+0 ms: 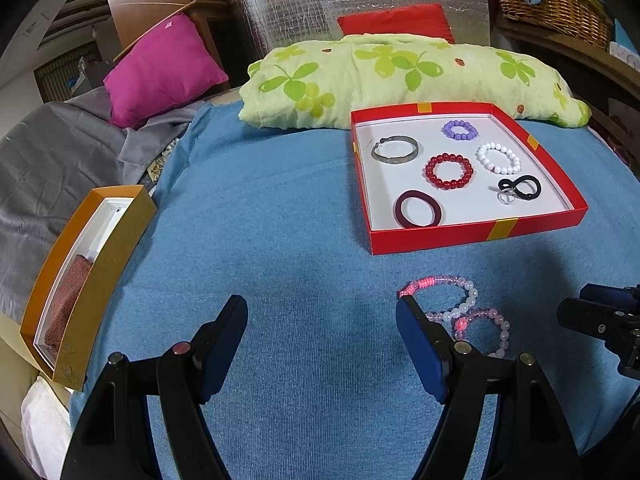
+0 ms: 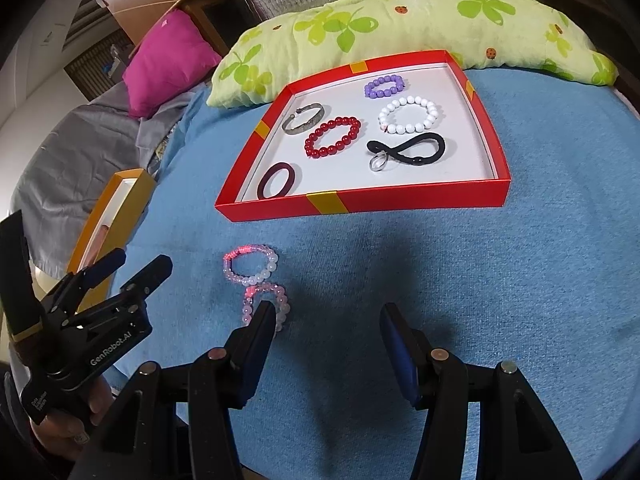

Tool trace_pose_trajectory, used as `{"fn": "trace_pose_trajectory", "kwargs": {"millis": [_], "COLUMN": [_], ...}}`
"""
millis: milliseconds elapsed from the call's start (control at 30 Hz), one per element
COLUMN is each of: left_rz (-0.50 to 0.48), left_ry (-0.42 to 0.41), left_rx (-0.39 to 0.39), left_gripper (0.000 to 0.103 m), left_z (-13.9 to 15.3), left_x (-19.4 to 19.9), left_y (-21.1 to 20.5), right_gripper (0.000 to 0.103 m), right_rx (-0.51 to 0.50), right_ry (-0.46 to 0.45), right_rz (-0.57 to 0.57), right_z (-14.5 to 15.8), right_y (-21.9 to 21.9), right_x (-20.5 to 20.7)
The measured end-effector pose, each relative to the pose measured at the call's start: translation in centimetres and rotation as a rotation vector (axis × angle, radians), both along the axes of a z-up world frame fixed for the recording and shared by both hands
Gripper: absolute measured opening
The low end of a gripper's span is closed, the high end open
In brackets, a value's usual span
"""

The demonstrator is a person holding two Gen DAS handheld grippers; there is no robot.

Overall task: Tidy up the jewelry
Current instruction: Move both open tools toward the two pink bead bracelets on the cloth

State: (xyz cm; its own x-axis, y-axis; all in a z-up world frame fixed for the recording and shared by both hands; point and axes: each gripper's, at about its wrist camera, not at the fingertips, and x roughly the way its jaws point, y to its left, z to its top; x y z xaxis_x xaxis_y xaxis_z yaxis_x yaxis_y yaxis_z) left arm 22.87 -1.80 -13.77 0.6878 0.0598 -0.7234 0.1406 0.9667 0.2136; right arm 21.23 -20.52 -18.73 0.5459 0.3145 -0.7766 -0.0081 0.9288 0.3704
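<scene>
Left to sort: two pink and white beaded bracelets, the farther one (image 2: 251,266) and the nearer one (image 2: 266,306), lie touching each other on the blue bed cover (image 2: 460,288), outside the tray and just in front of its near wall.
Already in the tray: the shallow red cardboard tray with a white floor (image 2: 360,204) holds a purple bead bracelet (image 2: 385,86), a white bead bracelet (image 2: 410,115), a red bead bracelet (image 2: 333,137), a grey metal bangle (image 2: 303,119), a dark maroon band (image 2: 277,181), and a black twisted loop with a small silver ring (image 2: 406,151). They lie spread apart, none stacked.
Progress: by my reckoning most of the work is done; six pieces are placed and the two pink bracelets remain. Bare floor shows at the tray's right side for them.
Right gripper (image 2: 326,320): jaws apart and empty, over the cover; its left finger sits at the edge of the nearer pink bracelet, not pinching it.
Left gripper (image 1: 322,316): released, jaws wide with nothing between them; its right finger overlaps the farther pink bracelet in the left wrist view, with no grip.
Further out: a gold box with a white lining (image 1: 86,276) at the bed's left edge holds a brownish cloth; whether it belongs to the job I cannot tell. A green clover-print pillow (image 1: 400,80) lies behind the tray.
</scene>
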Motion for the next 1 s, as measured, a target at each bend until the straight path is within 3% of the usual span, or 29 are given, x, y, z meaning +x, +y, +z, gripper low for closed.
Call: {"fn": "trace_pose_trajectory", "kwargs": {"millis": [433,633,1000], "left_rz": [0.009,0.012,0.026], "left_ry": [0.006,0.011,0.064], "left_rx": [-0.001,-0.002,-0.022], "left_gripper": [0.077,0.077,0.077], "left_z": [-0.1,-0.2,-1.0], "left_x": [0.0,0.1,0.5], "left_y": [0.7,0.9,1.6], "right_gripper": [0.058,0.048,0.045], "right_rx": [-0.009,-0.03,-0.074], "right_ry": [-0.011,-0.024,-0.029], "right_rz": [0.037,0.062,0.079], "right_z": [0.0,0.0,-0.6], "right_y": [1.3,2.0,3.1], "right_x": [-0.1,-0.1,0.0]}}
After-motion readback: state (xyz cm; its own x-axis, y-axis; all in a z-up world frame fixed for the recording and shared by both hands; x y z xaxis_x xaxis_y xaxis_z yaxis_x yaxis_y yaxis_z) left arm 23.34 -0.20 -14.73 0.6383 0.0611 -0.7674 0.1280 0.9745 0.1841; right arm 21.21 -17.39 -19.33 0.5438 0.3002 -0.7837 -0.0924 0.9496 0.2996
